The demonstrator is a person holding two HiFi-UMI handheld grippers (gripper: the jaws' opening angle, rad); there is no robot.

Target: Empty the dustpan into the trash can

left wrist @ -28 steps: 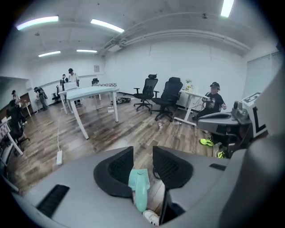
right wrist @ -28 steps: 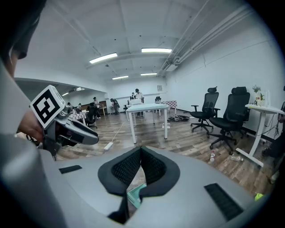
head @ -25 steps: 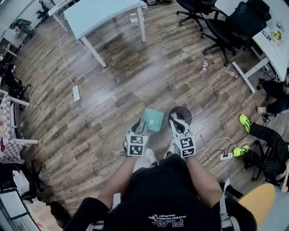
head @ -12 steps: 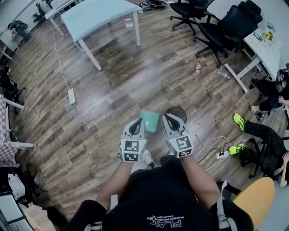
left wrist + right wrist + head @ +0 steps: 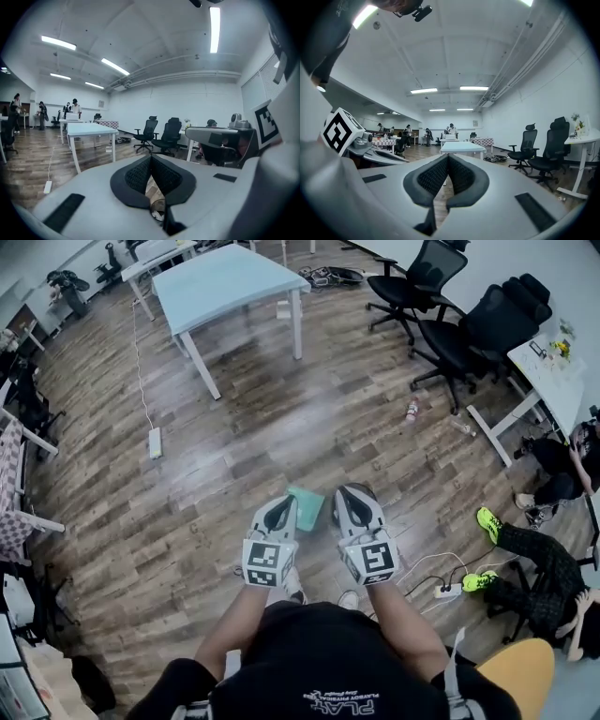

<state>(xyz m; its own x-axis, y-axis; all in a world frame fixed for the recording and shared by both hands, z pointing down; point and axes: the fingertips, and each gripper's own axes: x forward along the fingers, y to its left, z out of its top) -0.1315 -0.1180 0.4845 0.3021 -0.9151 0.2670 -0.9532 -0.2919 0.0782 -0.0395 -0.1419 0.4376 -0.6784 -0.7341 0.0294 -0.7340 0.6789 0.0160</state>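
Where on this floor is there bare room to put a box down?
Bare wood floor lies between the blue table, the white power strip and the dustpan. The right side is crowded: office chairs, a bottle, a seated person's legs.

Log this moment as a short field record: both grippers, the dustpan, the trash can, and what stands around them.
left gripper: jaws shut, nothing between them
right gripper: jaws shut, nothing between them
dustpan: teal, on the wood floor, showing between the two grippers in the head view, held by neither
trash can: cannot be made out
surroundings: light blue table, black office chairs, power strip on the floor
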